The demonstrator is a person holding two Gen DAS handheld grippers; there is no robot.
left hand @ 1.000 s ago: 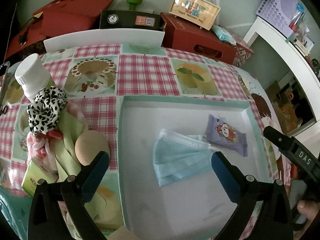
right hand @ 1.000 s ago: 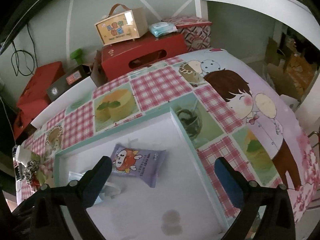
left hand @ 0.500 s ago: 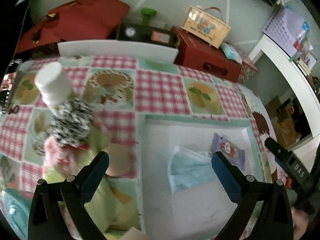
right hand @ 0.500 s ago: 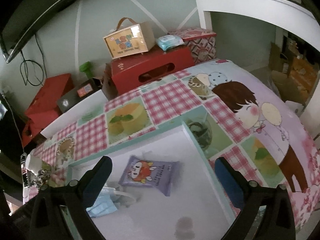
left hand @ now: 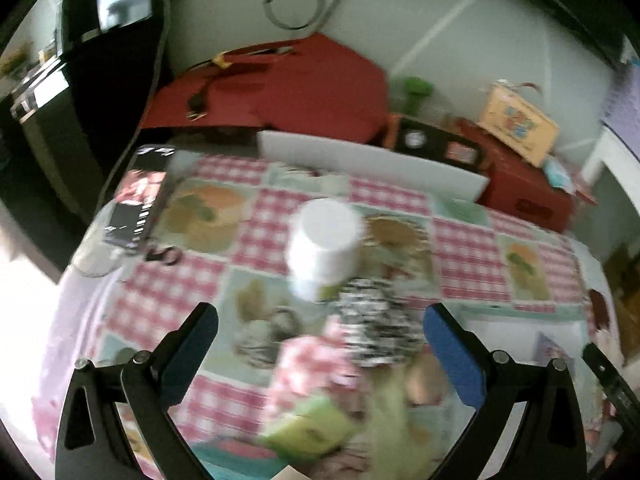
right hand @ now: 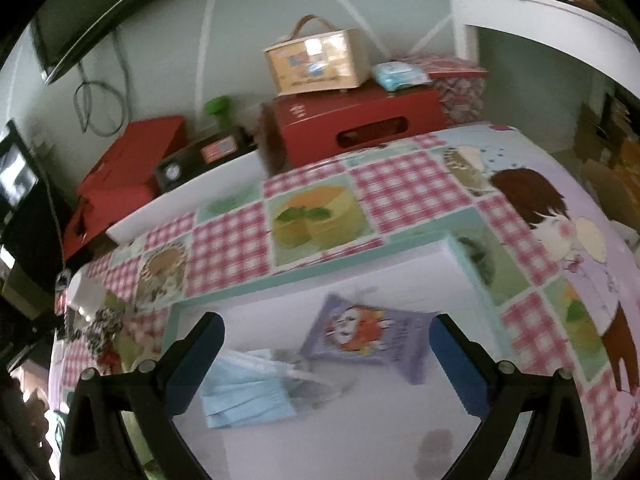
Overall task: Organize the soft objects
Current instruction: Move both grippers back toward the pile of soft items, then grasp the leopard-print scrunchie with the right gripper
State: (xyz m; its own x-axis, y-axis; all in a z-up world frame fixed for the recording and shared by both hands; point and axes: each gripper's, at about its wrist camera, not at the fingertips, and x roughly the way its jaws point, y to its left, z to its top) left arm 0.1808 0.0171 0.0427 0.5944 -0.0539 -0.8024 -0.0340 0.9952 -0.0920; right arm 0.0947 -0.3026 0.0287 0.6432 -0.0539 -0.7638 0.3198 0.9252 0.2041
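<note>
Right wrist: purple packet (right hand: 362, 335) lettering blurred

- the tablecloth (right hand: 404, 184) looks like smooth, slightly glossy printed plastic sheet.
- the tray (right hand: 360, 432) is smooth, matt white inside with a pale green rim.
- the face mask (right hand: 248, 392) is soft, pleated, matt blue non-woven cloth.
- the purple snack packet (right hand: 360, 332) is shiny printed plastic film.
- the white bottle (left hand: 324, 244) is smooth, faintly glossy plastic.
- the scrunchie (left hand: 376, 328) is gathered black-and-white cloth, blurred.
- the left gripper (left hand: 320, 344) and right gripper (right hand: 326, 354) have matt black plastic frames and blue pads (right hand: 456, 364) with a rubbery look.
- the far red box (right hand: 356, 124) looks like matt cardboard.
</note>
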